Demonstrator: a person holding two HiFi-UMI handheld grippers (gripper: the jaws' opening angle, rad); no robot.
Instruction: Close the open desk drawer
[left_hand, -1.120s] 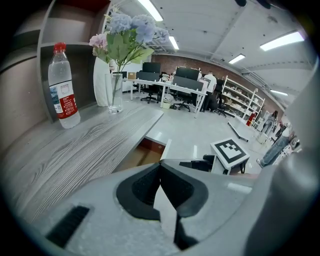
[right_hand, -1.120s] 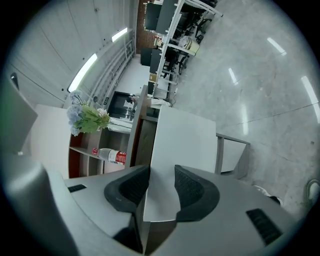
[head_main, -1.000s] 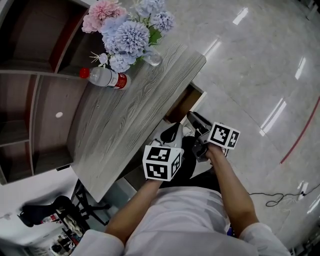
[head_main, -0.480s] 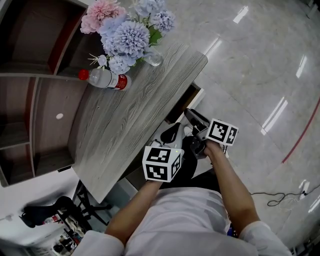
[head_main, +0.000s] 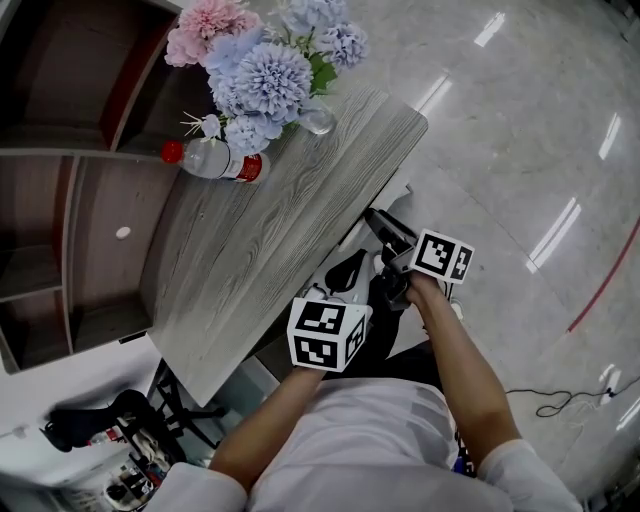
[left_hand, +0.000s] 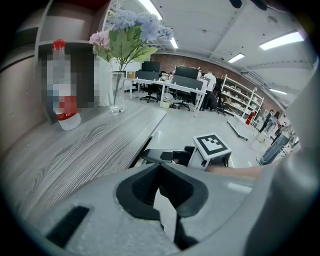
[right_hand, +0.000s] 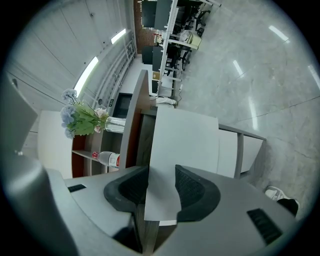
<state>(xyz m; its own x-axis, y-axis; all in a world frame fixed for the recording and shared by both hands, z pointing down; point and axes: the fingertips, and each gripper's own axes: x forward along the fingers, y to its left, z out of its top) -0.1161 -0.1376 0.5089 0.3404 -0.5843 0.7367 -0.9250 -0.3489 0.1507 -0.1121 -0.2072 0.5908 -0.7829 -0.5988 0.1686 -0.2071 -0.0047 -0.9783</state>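
The drawer (head_main: 394, 197) hangs under the right end of the grey wooden desk (head_main: 260, 230), and only a sliver of its white front shows past the desk edge. My right gripper (head_main: 380, 224) reaches level to it. In the right gripper view the white drawer front (right_hand: 185, 145) fills the gap of the right gripper (right_hand: 161, 186); both pads touch it while the jaws are opening slightly. My left gripper (head_main: 345, 272) hovers beside it, near the desk's front edge, shut and empty. The left gripper (left_hand: 161, 167) looks along the desk top (left_hand: 85, 145) toward the right gripper (left_hand: 161, 156).
On the desk's far end lie a water bottle (head_main: 215, 160) on its side and a glass vase (head_main: 318, 120) of flowers (head_main: 270, 70). A brown shelf unit (head_main: 60, 200) stands behind the desk. Polished floor (head_main: 520, 150) stretches to the right. My shoe (right_hand: 280, 197) is below.
My right gripper has moved toward the desk with the drawer front. The drawer has slid in, and its brown inside no longer shows. The left gripper has stayed put.
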